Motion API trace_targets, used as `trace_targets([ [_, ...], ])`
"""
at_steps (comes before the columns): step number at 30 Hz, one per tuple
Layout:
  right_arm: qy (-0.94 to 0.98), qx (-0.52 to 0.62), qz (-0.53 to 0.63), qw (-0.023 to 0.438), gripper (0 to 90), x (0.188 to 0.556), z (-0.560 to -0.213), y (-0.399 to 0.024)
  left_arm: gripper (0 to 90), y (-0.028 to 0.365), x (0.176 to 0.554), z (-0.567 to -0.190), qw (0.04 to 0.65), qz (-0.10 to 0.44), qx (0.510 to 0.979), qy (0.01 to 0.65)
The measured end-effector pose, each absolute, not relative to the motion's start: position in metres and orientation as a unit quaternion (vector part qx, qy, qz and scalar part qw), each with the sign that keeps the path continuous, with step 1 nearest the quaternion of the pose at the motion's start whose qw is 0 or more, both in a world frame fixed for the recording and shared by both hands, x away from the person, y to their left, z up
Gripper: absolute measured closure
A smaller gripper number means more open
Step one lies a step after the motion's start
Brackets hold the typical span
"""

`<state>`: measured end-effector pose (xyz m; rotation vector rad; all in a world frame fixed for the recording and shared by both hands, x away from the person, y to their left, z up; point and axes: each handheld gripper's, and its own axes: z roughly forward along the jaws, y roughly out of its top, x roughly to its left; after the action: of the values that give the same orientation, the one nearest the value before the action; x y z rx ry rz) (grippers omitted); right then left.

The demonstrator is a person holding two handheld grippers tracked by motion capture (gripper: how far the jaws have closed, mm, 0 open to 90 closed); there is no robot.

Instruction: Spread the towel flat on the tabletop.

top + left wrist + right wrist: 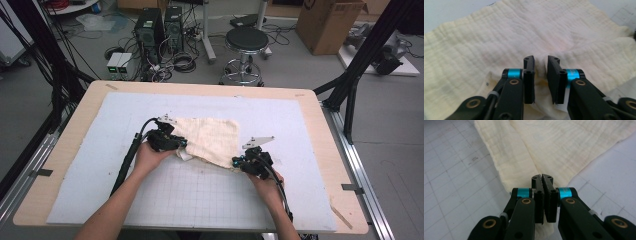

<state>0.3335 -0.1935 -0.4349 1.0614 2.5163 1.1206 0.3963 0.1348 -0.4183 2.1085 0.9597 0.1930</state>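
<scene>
Overhead wide; gripper views close, sharing cloth (210, 140).

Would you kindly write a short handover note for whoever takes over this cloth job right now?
Left gripper: jaws apart with a gap between them, over the near left edge of the cream cloth, where the fabric is bunched; pads not pressing on it.
Right gripper: shut on the cloth's near right corner.
Cloth: on the white gridded mat, mid-table, already folded over with two layers showing along the right edge.
Done: one fold.
Left: probably regrip the left edge, then finish and smooth the fold.
</scene>
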Motion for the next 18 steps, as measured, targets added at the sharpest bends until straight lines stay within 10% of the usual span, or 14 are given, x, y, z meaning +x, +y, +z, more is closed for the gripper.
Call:
trace_targets([
  [18,0.848,0.350,0.385,0.103,86.3,0.330,-0.432,-0.193,68.5,0.143,0.363,-0.423,0.385,0.064,0.862,0.323],
])
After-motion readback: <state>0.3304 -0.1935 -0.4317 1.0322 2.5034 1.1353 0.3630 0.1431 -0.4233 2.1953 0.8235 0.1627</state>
